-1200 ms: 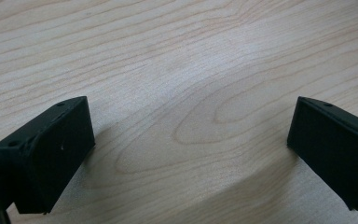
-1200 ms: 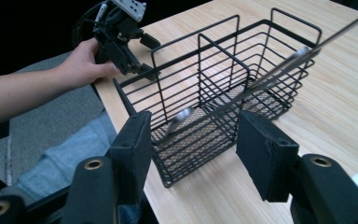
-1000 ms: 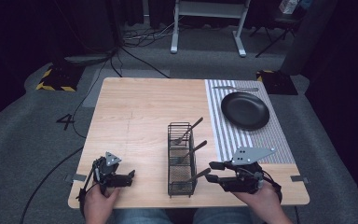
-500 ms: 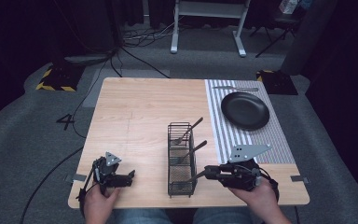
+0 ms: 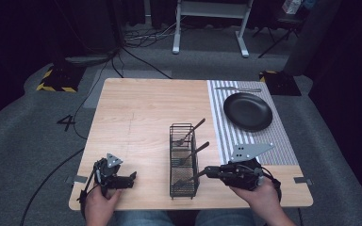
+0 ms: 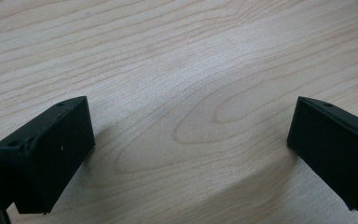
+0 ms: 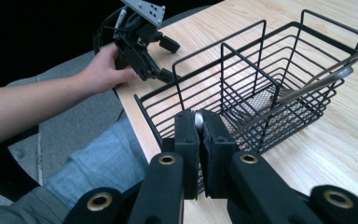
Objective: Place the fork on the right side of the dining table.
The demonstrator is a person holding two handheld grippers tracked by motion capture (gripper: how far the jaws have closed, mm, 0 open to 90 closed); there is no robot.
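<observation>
Two tongs: right tongs (image 7: 199,133) are pinching a thin, slippery utensil handle (image 7: 198,119) before the basket (image 7: 261,70); left tongs (image 6: 186,154) are resting released.

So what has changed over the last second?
The right gripper moved left to the black wire basket, jaws now shut on the handle of a metal utensil in its near compartment. The left gripper, black plate and other cutlery stayed put.

Looks like a lab or recording studio, not a home: wooden surface (image 5: 146,117) on grey carpet (image 5: 37,141), dark curtained surroundings, loose cables (image 5: 136,47) on the floor, hazard-striped tape (image 5: 47,84), a "4" floor mark (image 5: 67,122), white stand legs (image 5: 207,28) behind.
</observation>
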